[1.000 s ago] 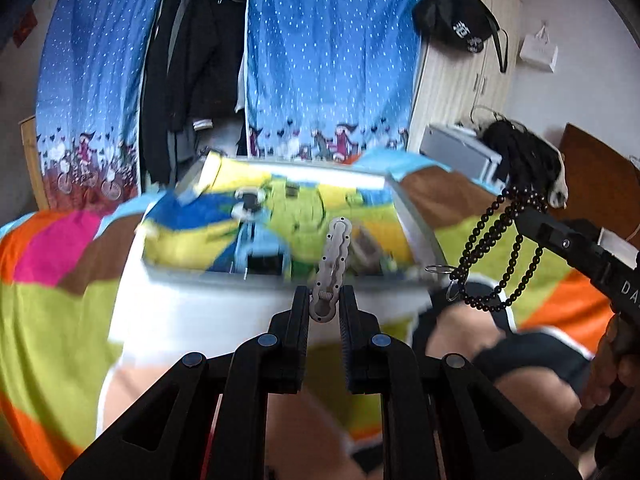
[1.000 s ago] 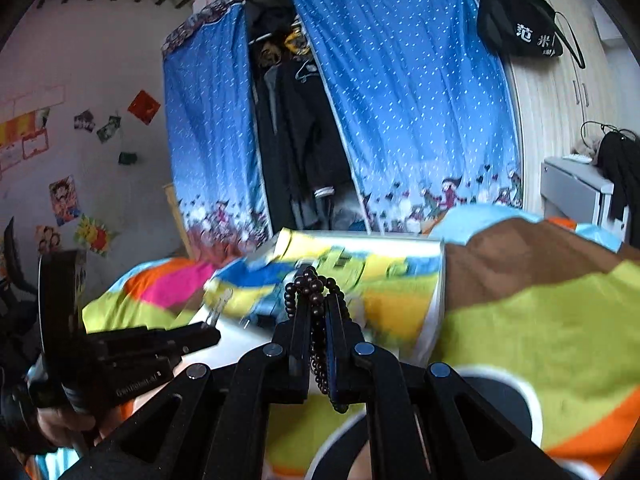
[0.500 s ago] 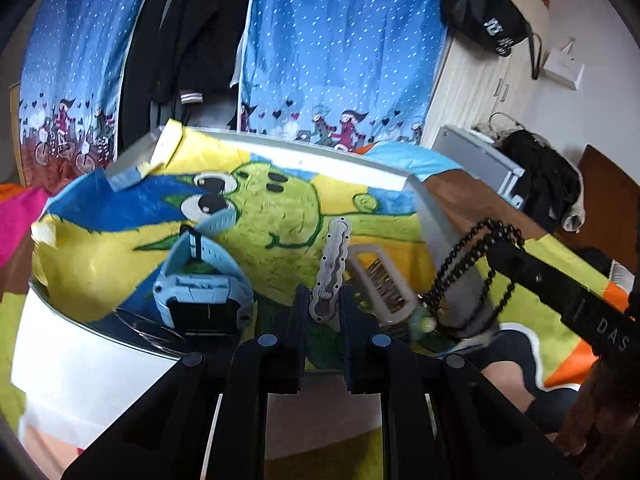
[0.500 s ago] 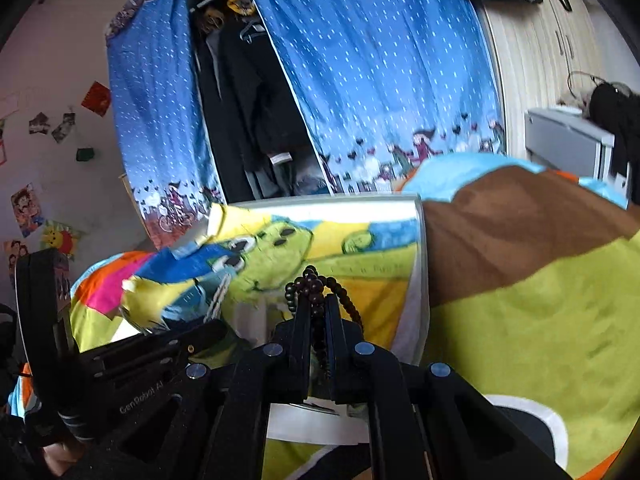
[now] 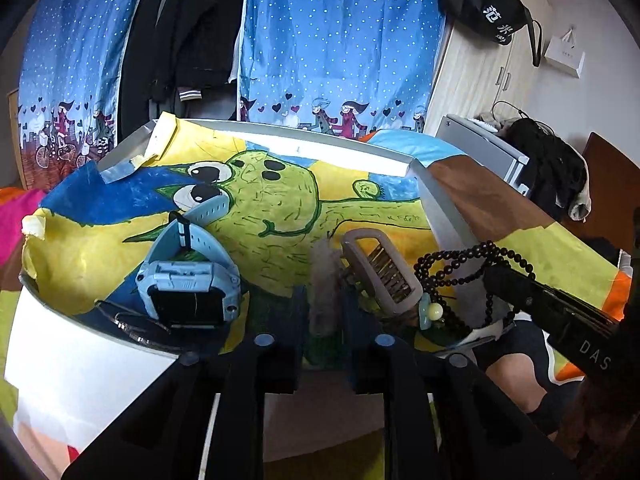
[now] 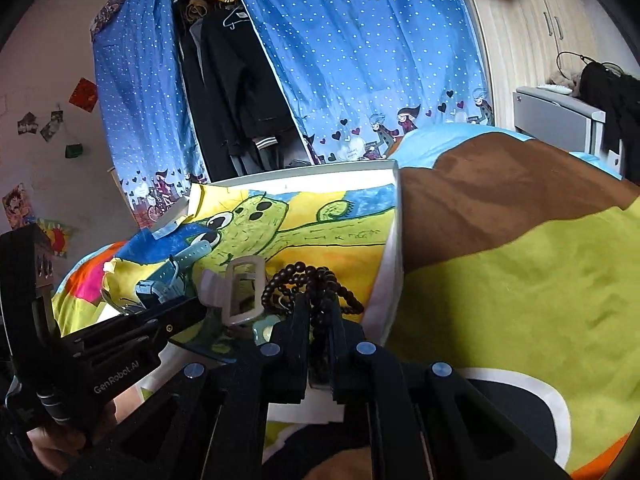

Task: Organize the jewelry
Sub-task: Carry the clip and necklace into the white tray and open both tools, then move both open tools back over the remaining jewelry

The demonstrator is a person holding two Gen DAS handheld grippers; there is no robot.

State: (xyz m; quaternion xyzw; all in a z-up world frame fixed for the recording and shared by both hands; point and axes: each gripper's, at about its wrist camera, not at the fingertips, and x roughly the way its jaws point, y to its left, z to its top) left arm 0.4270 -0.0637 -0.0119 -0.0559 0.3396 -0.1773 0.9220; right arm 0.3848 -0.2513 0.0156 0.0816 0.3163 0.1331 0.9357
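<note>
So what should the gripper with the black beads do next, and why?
Probably lower a little and open. The right gripper is shut on the black bead strand, which already hangs over the tray beside the beige hair clip.

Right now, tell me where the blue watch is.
In the left wrist view the blue watch lies at the near left of the box lined with the green cartoon drawing, left of the beige hair clip.

Black plastic tongs [image 6: 319, 316], round silver-blue screws, white "GenRobot.AI" lettering on left tongs [image 5: 323, 312] body.
</note>
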